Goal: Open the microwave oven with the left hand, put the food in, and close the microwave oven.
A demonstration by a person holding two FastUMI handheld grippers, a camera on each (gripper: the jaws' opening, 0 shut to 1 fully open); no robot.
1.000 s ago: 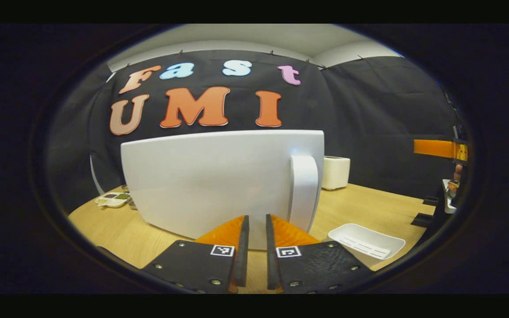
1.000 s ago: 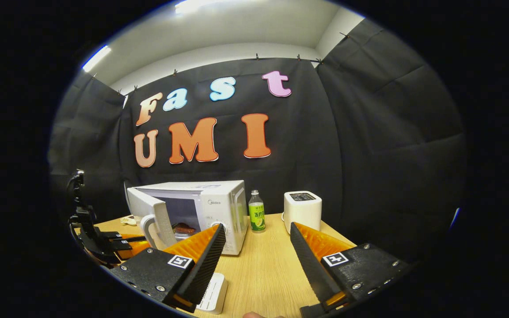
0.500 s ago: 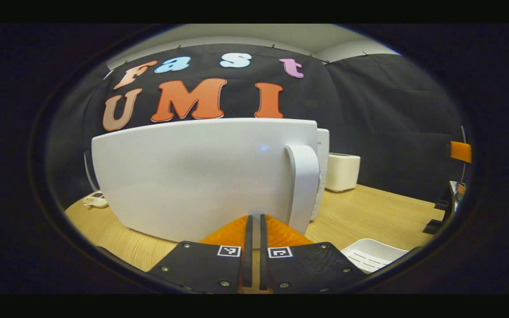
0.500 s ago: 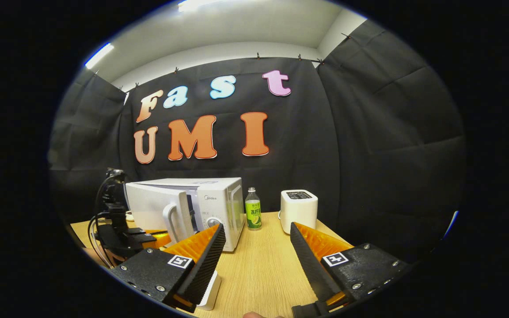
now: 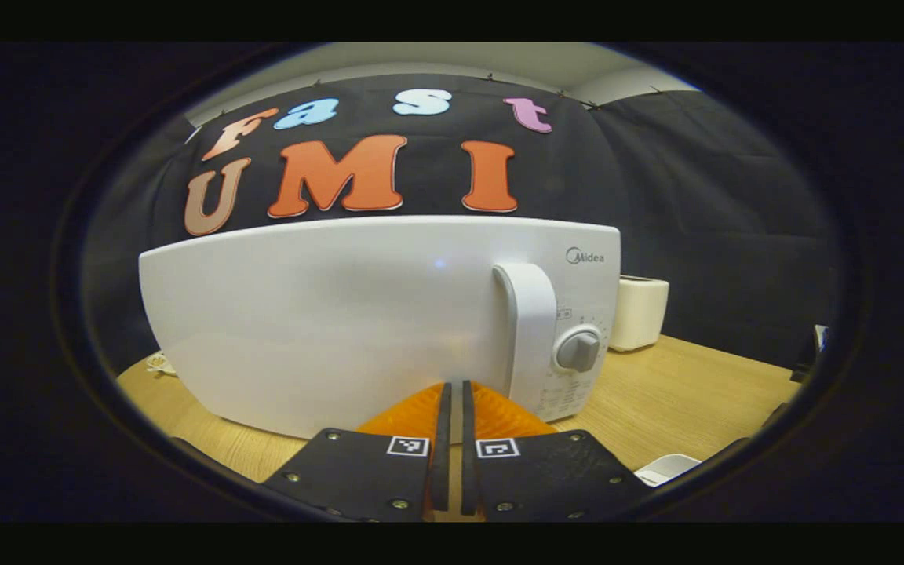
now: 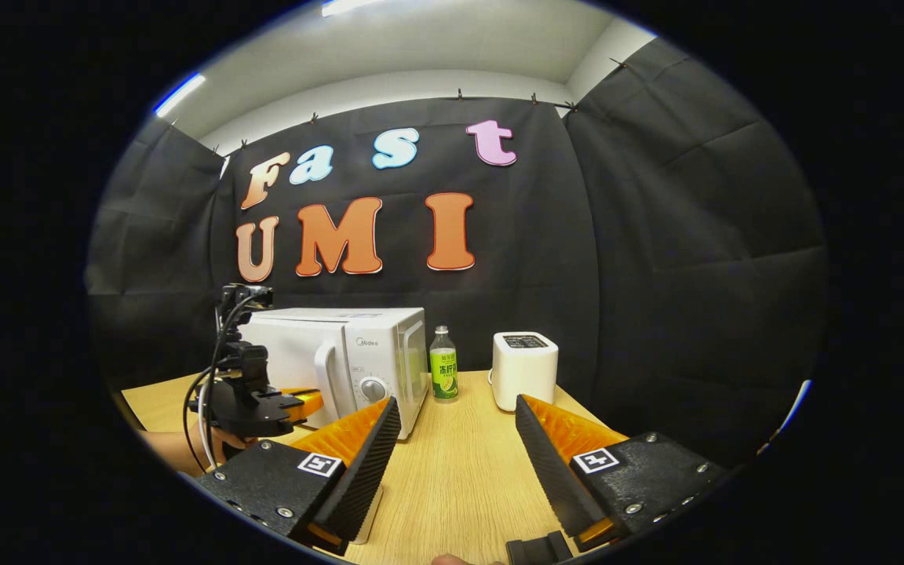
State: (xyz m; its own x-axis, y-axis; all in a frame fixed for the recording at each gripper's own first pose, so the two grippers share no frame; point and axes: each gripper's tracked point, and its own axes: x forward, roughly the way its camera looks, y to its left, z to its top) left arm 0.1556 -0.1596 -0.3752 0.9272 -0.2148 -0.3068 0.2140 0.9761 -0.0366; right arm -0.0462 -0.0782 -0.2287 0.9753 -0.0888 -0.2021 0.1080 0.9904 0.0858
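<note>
While its two fingers lie pressed almost together with nothing between them, the left gripper [image 5: 453, 392] points its tips at the lower front of the white box-shaped microwave oven [image 5: 358, 314], right up against the door panel; actual contact cannot be told. That door sits flush with the oven's body, so the oven is closed and whatever is inside is hidden behind the plain white front. Just right of the fingertips runs the tall white door handle [image 5: 530, 337], upright, and beyond it the grey round dial [image 5: 579, 351] on the control strip. Farther right, behind the oven's corner, stands a small white toaster [image 5: 640, 312] on the light wooden table [image 5: 679, 384], and low at the right, beside the gripper's body, the rim of a white plastic tray [image 5: 668, 468] peeks in. From the right gripper view, the right gripper [image 6: 457, 416] hangs with its fingers spread wide and empty above the table [image 6: 460, 486], well back from the oven. Ahead and to its left sits the microwave oven [image 6: 342, 357], with the left gripper [image 6: 303, 402] at the door's front, a hand [image 6: 185, 451] beneath its cabled body. Straight ahead stand a green-labelled clear plastic bottle [image 6: 442, 375] just beside the oven and the toaster [image 6: 525, 369] to the bottle's right; nothing stands between the spread fingers and them.
</note>
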